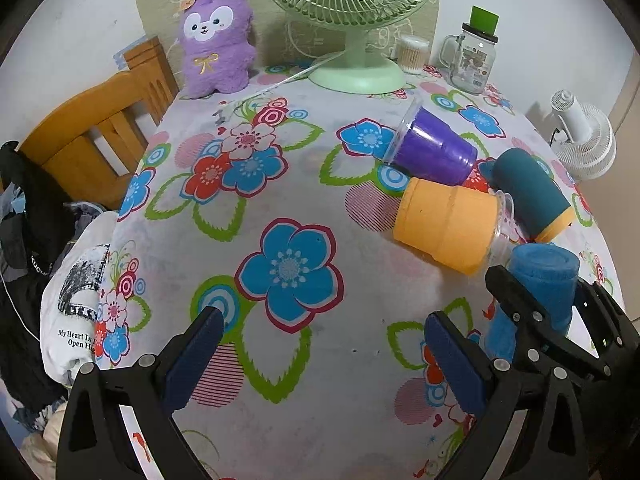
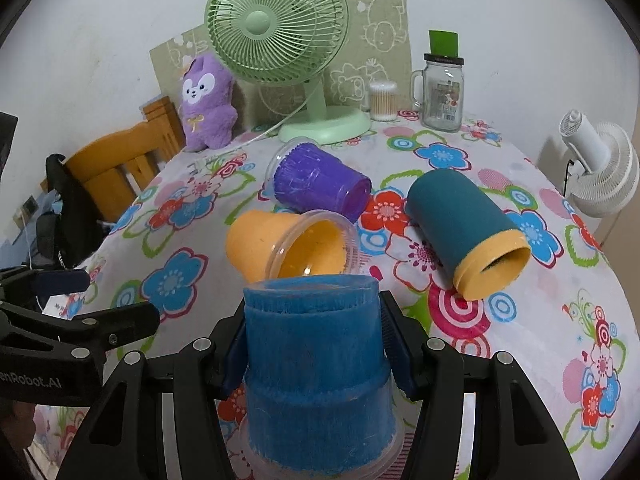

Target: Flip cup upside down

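Observation:
A blue fuzzy cup (image 2: 316, 368) stands upside down, base up and clear rim down, between the fingers of my right gripper (image 2: 314, 344), which is shut on it. It also shows in the left wrist view (image 1: 540, 288), with the right gripper (image 1: 560, 320) around it. My left gripper (image 1: 320, 344) is open and empty above the floral tablecloth (image 1: 280, 184). An orange cup (image 2: 280, 244), a purple cup (image 2: 320, 180) and a teal cup with an orange rim (image 2: 460, 228) lie on their sides.
A green desk fan (image 2: 280, 40), a purple plush toy (image 2: 206, 104), a glass mason jar (image 2: 442, 92) and a cotton swab tub (image 2: 382, 100) stand at the table's back. A wooden chair (image 1: 100, 128) and clothes are at left. A white fan (image 2: 600, 168) is off the table's right edge.

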`<state>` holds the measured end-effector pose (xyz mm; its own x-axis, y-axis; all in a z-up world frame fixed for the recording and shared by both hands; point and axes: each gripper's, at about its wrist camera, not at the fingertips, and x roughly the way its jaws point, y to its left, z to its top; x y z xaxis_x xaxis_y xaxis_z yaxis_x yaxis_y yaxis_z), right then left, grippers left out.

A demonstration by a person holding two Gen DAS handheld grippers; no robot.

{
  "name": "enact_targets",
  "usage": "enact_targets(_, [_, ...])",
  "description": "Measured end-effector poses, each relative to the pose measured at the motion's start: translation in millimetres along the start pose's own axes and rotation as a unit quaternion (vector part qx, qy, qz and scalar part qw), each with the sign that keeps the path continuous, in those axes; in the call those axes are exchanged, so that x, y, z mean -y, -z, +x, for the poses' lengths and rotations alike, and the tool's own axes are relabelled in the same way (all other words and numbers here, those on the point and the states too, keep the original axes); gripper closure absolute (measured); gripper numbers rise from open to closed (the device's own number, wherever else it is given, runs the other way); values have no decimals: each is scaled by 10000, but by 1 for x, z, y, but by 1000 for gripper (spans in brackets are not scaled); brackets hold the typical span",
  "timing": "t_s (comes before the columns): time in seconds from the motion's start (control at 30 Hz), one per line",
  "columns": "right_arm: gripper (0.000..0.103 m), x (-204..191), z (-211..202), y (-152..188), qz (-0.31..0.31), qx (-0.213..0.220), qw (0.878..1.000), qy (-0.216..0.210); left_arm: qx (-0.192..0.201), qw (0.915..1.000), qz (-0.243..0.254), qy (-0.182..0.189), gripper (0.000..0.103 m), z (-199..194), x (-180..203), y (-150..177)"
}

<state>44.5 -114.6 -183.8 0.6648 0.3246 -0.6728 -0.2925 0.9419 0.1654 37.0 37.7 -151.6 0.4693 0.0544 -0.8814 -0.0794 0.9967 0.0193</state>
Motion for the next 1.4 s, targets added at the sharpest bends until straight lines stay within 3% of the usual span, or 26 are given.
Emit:
enact_targets(0.23, [37, -2, -7, 5, 33, -133, 9999, -58, -33, 10000, -3, -18, 2, -3, -2, 4])
enact_targets(0.3, [24, 0, -7, 5, 129, -311, 9994, -11, -48, 10000, -40, -21, 2, -5, -5, 5])
enact_targets(0.47, [14, 4, -23, -2, 243, -372, 9990, -107, -246, 9995, -201, -25, 2, -11, -13, 5])
enact_targets(0.77, [13, 11, -67, -51, 344, -526, 9979, -178, -478, 9980, -365, 171, 2, -52, -4, -8])
enact_targets(1.07, [10, 11, -115, -99, 28, -510, 9987, -63, -139, 9989, -389, 200, 2, -107, 13, -38])
enact_targets(1.4, [7, 21, -153, -114, -142, -493, 9981, 342, 203, 9985, -465, 201, 1, -146, 28, -42])
